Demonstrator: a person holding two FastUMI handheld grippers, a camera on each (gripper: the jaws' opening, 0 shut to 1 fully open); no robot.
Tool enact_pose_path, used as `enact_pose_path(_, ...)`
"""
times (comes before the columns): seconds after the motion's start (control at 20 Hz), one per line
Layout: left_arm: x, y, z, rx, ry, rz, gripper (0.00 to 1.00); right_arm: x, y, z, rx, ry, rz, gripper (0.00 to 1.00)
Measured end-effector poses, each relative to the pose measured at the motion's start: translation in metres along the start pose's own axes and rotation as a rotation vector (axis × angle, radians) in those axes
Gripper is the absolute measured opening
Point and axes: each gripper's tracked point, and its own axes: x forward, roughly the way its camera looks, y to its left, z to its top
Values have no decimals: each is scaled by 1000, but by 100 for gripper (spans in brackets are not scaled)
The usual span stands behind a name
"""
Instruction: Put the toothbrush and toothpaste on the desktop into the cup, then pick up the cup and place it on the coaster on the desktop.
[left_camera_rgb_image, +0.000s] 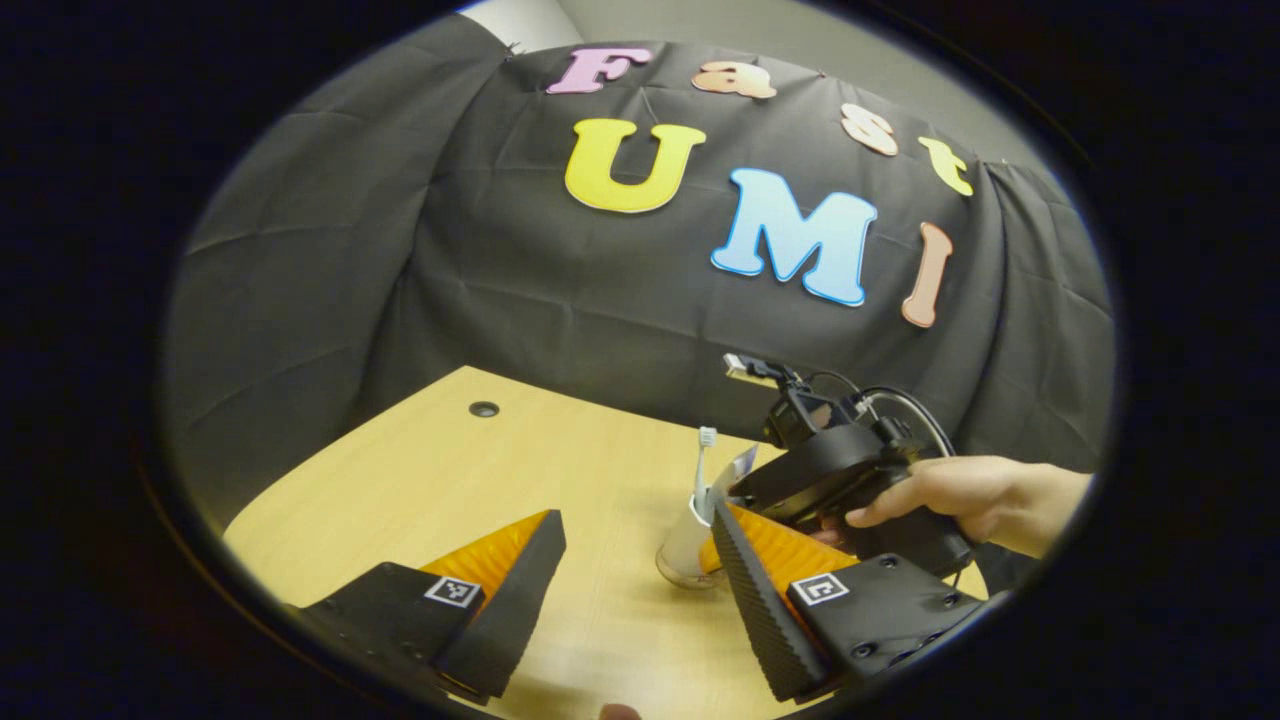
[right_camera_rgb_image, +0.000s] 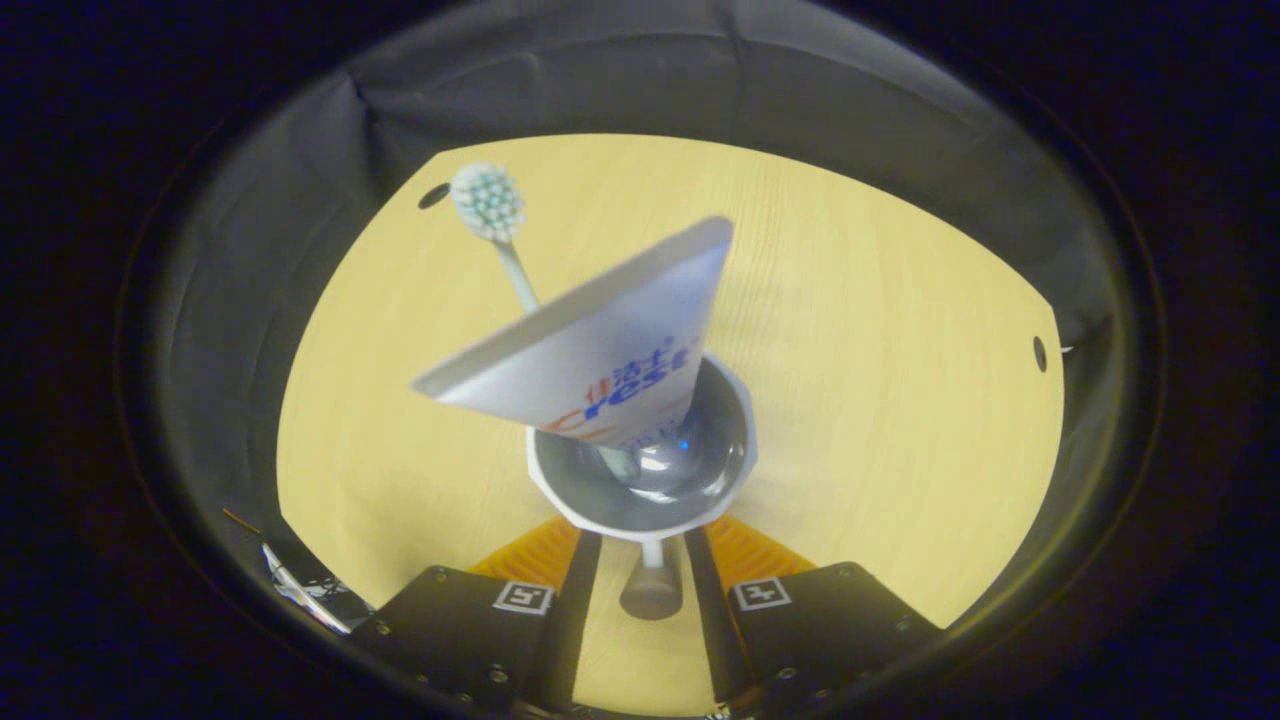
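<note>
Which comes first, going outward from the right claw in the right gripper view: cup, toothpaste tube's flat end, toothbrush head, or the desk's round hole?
1. Cup, just above the right claw, centre.
2. Toothpaste tube's flat end, middle.
3. Toothbrush head, upper left.
4. Round hole, beside the head; too close to call.

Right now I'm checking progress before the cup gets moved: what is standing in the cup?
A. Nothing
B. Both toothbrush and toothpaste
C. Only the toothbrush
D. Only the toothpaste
B: in the right gripper view the toothbrush and the toothpaste tube both rise out of the cup.
</note>
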Motion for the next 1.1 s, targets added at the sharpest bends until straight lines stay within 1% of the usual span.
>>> enact_pose_path(0.05, 0, -3, 1, 5, -1, -2, 94, -7, 1, 1, 8, -24, 7, 54)
enact_pose_path(0.1, 1, -5, 2, 9, -5, -6, 94, -17, 3, 3, 15, -48, 18, 56)
enact_pose_path(0.2, 1, -10, 7, 9, -14, -13, 94, -37, 5, 7, 48, -106, 47, 56)
enact_pose_path(0.25, 1, -13, 8, 10, -14, -16, 97, -49, 5, 9, 64, -137, 61, 55)
enact_pose_path(0.3, 1, -17, 9, 12, -15, -22, 97, -61, 5, 10, 85, -172, 72, 53)
enact_pose_path(0.35, 1, -21, 10, 17, -15, -29, 97, -73, 3, 12, 105, -207, 81, 54)
enact_pose_path(0.4, 3, -26, 10, 26, -17, -34, 96, -86, -1, 13, 125, -243, 81, 53)
enact_pose_path(0.5, 3, -34, 14, 42, -23, -52, 96, -111, -13, 11, 159, -314, 61, 54)
enact_pose_path(0.55, 3, -40, 17, 48, -28, -62, 94, -122, -22, 9, 174, -346, 43, 53)
enact_pose_path(0.6, 4, -46, 19, 54, -33, -74, 96, -130, -30, 6, 182, -373, 24, 54)
enact_pose_path(0.85, 7, -74, 25, 74, -39, -128, 96, -168, -72, -19, 210, -488, -93, 54)
enact_pose_path(0.95, 9, -84, 31, 86, -51, -145, 96, -180, -86, -30, 229, -528, -128, 54)
enact_pose_path(1.0, 11, -89, 33, 93, -58, -154, 96, -185, -91, -32, 235, -558, -133, 54)
enact_pose_path(1.05, 11, -94, 36, 98, -63, -162, 99, -191, -93, -31, 239, -599, -125, 54)
enact_pose_path(1.1, 11, -100, 38, 102, -67, -172, 96, -197, -93, -33, 240, -635, -112, 54)
